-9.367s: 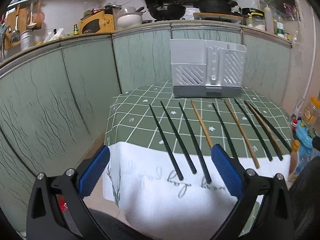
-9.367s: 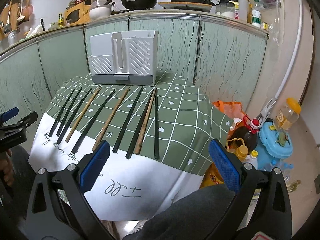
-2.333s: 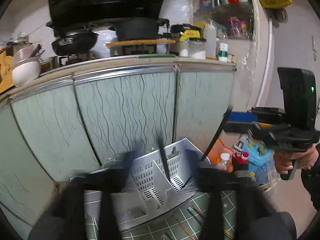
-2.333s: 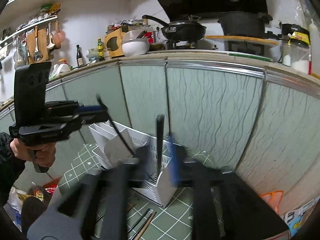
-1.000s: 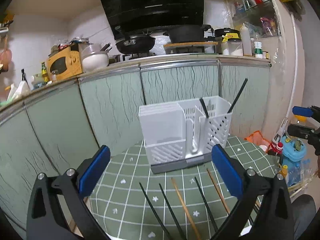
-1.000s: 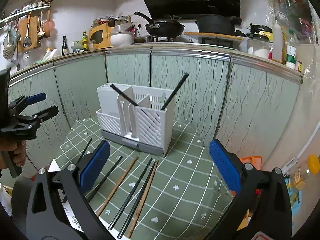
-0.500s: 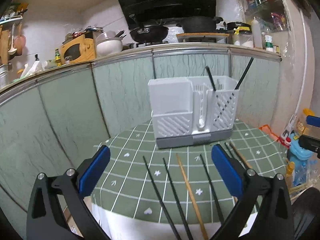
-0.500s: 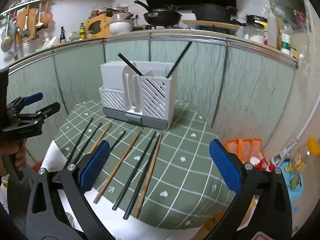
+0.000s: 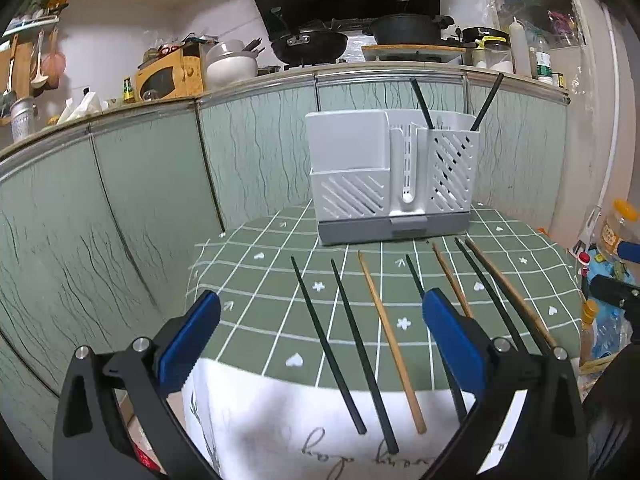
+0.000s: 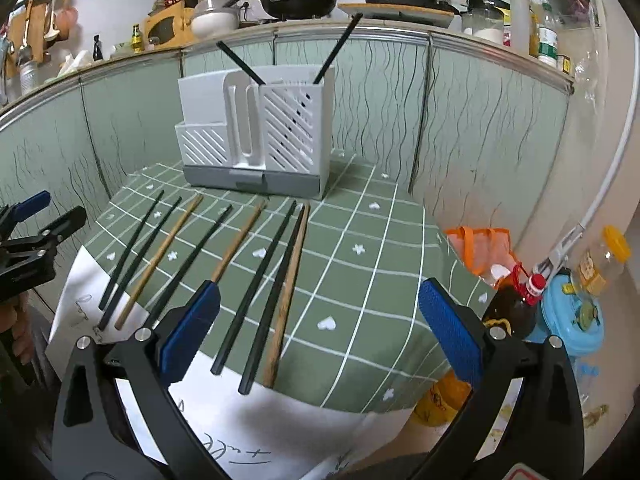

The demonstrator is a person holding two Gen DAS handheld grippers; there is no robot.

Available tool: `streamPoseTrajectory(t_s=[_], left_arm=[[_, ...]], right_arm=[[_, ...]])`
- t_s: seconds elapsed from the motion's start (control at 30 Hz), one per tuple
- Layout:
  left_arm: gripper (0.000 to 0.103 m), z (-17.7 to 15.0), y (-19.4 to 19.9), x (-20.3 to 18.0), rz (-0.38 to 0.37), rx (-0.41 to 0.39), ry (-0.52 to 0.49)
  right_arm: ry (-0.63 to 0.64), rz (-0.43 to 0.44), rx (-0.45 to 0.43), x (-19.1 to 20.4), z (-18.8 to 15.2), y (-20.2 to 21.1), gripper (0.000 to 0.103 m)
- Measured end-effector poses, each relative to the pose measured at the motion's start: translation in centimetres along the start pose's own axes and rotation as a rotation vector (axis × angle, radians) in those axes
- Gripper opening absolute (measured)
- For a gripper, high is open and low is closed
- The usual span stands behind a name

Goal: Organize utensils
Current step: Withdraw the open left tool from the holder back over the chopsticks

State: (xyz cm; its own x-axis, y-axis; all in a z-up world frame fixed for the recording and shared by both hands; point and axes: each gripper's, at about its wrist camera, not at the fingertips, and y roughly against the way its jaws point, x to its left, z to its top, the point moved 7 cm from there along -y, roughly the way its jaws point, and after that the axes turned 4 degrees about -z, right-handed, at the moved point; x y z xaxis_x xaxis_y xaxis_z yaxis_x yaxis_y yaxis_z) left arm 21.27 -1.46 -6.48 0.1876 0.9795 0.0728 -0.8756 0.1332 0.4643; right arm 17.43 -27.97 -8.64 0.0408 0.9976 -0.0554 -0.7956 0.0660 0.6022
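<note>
Now | utensil holder [image 9: 394,178]: two black chopsticks [image 9: 420,98] leaning inside | left claw [image 9: 320,332], right claw [image 10: 316,320]: wide apart, empty

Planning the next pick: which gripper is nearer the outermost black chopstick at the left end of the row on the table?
Left. The left gripper hovers open just before the leftmost black chopstick. The right gripper, also open, sits at the row's opposite end.

A green cloth [image 9: 256,292] with a white grid, hearts and stars fills mid-frame. On it lie black chopsticks [image 9: 326,344] and tan wooden chopsticks [image 9: 390,340]. Above stands a white slotted holder [image 9: 360,176], grey-based. Blue finger pads [image 10: 188,332] sit lower left.
</note>
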Motion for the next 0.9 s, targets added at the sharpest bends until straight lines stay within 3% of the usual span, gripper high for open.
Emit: streamPoseTrajectory(t_s=[0.3,0.9], left_arm=[[0.099,-3.9,-0.8,0.1,-0.002,0.094,0.018],[0.099,-6.0,-1.6,0.8,0.029,0.122,0.066]], right_arm=[[0.014,-0.022,0.018,0.5,-2.1,-0.6,0.095],[0.02,-0.067,0.037,0.5,-3.5,-1.6,0.095]])
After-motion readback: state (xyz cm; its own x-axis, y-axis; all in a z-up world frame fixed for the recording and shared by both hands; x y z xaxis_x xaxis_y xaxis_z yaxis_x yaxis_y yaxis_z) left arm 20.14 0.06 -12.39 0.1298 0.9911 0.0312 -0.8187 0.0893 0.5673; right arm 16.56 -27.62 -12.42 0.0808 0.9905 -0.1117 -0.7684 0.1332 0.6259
